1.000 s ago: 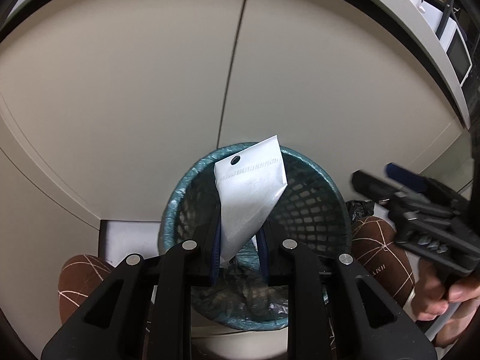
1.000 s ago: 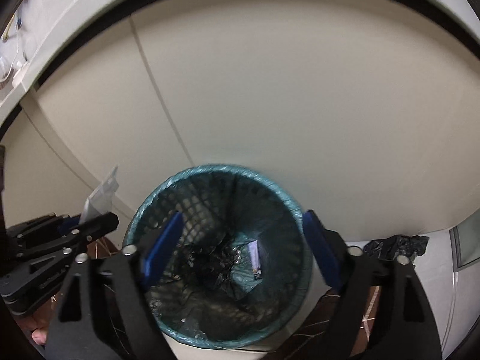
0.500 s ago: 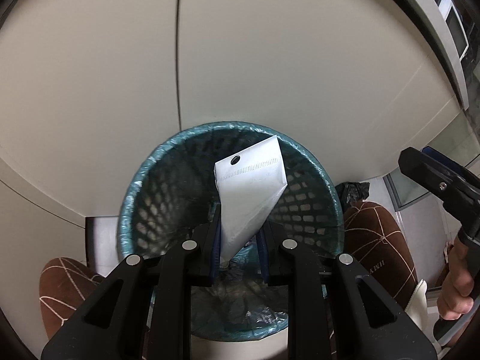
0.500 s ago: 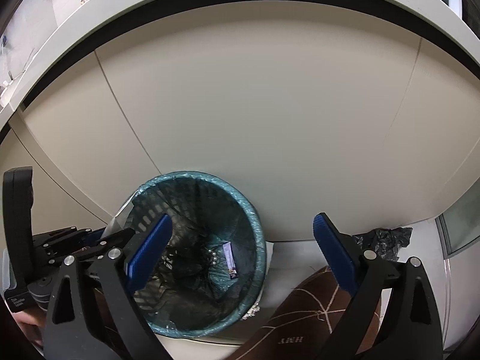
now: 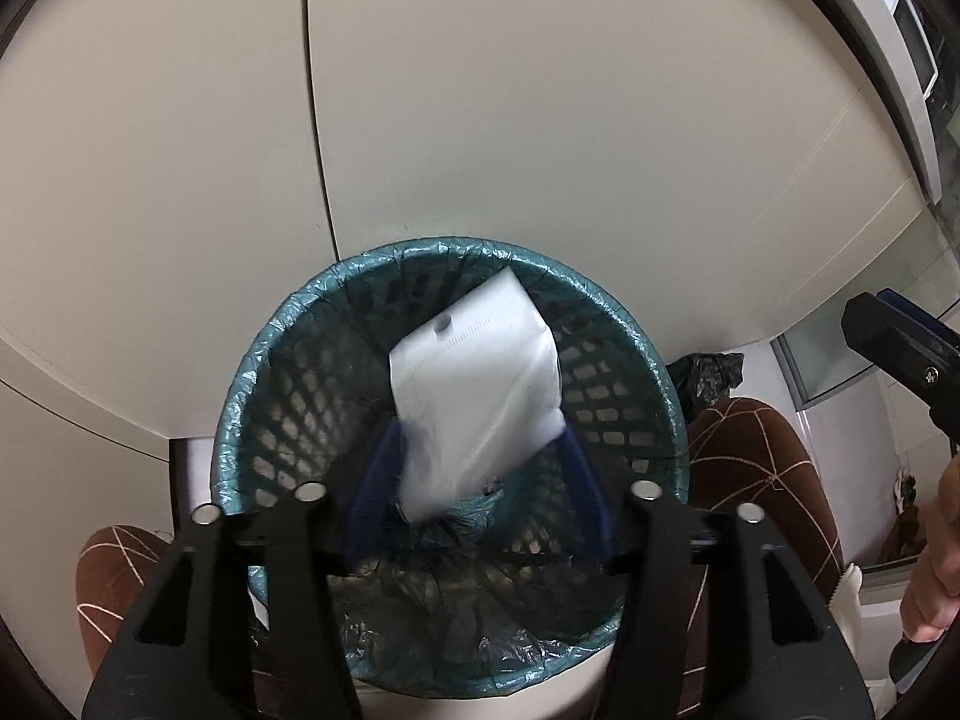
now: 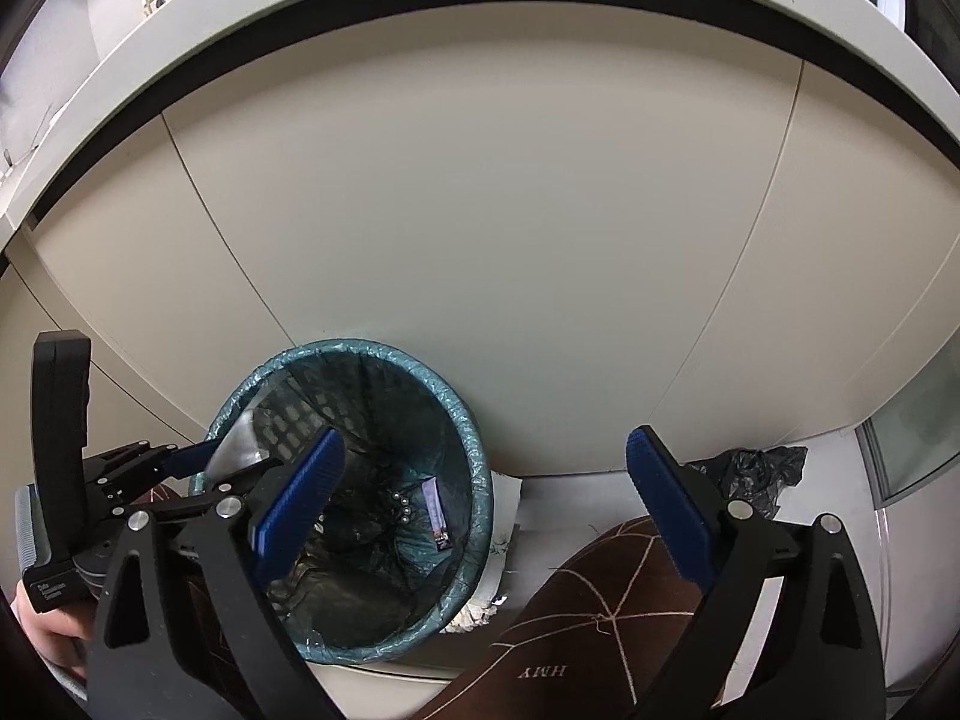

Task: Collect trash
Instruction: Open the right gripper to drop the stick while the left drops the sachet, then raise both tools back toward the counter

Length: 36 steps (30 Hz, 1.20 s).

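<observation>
While your left gripper (image 5: 477,462) spreads its jaws above the teal mesh wastebasket with a dark liner (image 5: 288,354), the white plastic pouch with a punched hole (image 5: 480,384) hangs blurred between the blue pads, apparently slipping free, so this drop looks nearly finished. From the right wrist, your right gripper (image 6: 483,495) stands wide and empty beside the basket, where a small purple packet (image 6: 437,513) already lies; you judge remaining trash unseen.

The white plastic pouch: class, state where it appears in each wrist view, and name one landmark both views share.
Left wrist view: white plastic pouch at centre, between the opening jaws of the left gripper, above the bin.
Right wrist view: pouch at lower left, over the bin's left rim.
Shared landmark: teal-lined mesh wastebasket.
</observation>
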Each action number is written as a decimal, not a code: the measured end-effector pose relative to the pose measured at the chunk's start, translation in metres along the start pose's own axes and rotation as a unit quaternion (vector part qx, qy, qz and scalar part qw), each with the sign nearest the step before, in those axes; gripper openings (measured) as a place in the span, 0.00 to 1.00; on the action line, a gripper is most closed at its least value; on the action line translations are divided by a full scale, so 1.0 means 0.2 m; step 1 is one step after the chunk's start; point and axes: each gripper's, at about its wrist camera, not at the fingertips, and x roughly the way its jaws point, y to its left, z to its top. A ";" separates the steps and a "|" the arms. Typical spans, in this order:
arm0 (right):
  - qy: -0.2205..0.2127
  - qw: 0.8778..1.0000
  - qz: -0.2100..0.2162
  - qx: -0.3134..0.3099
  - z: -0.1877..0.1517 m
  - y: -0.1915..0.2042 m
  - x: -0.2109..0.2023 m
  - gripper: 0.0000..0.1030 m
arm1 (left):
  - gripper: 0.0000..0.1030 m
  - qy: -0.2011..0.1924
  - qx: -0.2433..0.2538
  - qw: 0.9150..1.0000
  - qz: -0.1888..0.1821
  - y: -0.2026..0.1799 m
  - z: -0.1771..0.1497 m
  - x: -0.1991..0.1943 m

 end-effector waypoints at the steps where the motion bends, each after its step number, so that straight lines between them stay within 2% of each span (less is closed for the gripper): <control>1: -0.001 1.000 0.001 0.000 0.00 0.01 0.00 0.88 | 0.63 -0.001 0.000 1.000 0.001 0.00 0.00 -0.01; 9: -0.021 1.000 0.006 -0.008 0.03 0.04 -0.10 0.88 | 0.83 -0.033 -0.003 0.999 0.017 0.03 0.02 -0.17; 10: -0.025 1.000 0.008 -0.008 0.04 0.04 -0.11 0.88 | 0.90 -0.040 -0.005 0.999 0.021 0.03 0.03 -0.20; 11: -0.028 1.000 0.010 -0.009 0.05 0.05 -0.13 0.88 | 0.92 -0.049 -0.007 0.998 0.024 0.03 0.04 -0.24; 21: -0.072 0.997 0.029 -0.012 0.20 0.07 -0.30 0.88 | 0.94 -0.107 -0.016 0.994 0.033 0.05 0.18 -0.57; 30: -0.133 0.990 0.023 -0.031 0.45 0.09 -0.54 0.88 | 0.94 -0.154 -0.020 0.987 0.047 0.07 0.37 -0.85; 36: -0.149 0.988 0.037 -0.025 0.66 0.06 -0.65 0.88 | 0.94 -0.193 -0.020 0.979 0.058 0.07 0.53 -1.06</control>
